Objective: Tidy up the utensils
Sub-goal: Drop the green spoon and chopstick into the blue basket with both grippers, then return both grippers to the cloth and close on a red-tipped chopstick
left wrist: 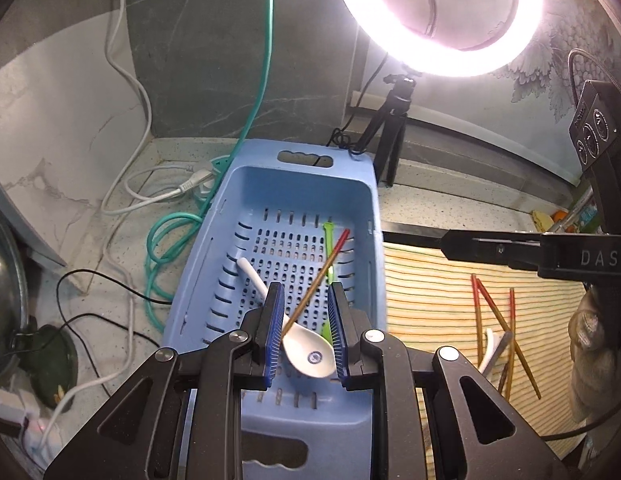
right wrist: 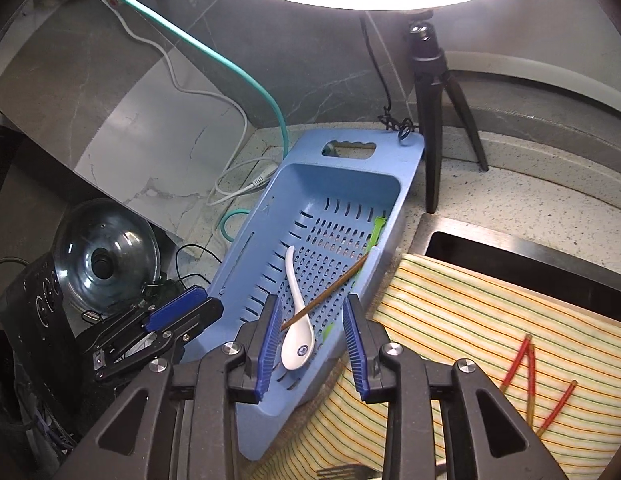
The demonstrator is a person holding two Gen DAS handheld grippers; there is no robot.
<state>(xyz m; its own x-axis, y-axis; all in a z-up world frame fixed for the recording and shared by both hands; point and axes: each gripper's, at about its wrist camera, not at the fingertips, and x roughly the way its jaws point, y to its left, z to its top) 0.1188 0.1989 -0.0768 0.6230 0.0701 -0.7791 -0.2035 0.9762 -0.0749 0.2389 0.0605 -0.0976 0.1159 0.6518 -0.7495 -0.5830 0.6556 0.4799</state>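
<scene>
A blue slotted basket (left wrist: 302,148) holds a white ceramic spoon (left wrist: 310,354), a brown chopstick with a red tip (left wrist: 318,280) lying across the spoon, and a green utensil (left wrist: 329,248). My left gripper (left wrist: 305,292) hovers above the basket, open, with nothing between its blue pads. In the right wrist view the same basket (right wrist: 350,140), spoon (right wrist: 296,344) and chopstick (right wrist: 330,292) lie below my right gripper (right wrist: 311,304), which is open and empty too. Several red-tipped chopsticks (right wrist: 526,368) lie on the striped cloth (right wrist: 470,320) to the right.
A ring light on a black tripod (right wrist: 434,120) stands behind the basket. Cables (left wrist: 166,240) coil on the counter to the left, near a glass pot lid (right wrist: 106,248). A sink (right wrist: 510,256) lies beyond the cloth. A slotted spatula (right wrist: 338,472) shows at the bottom edge.
</scene>
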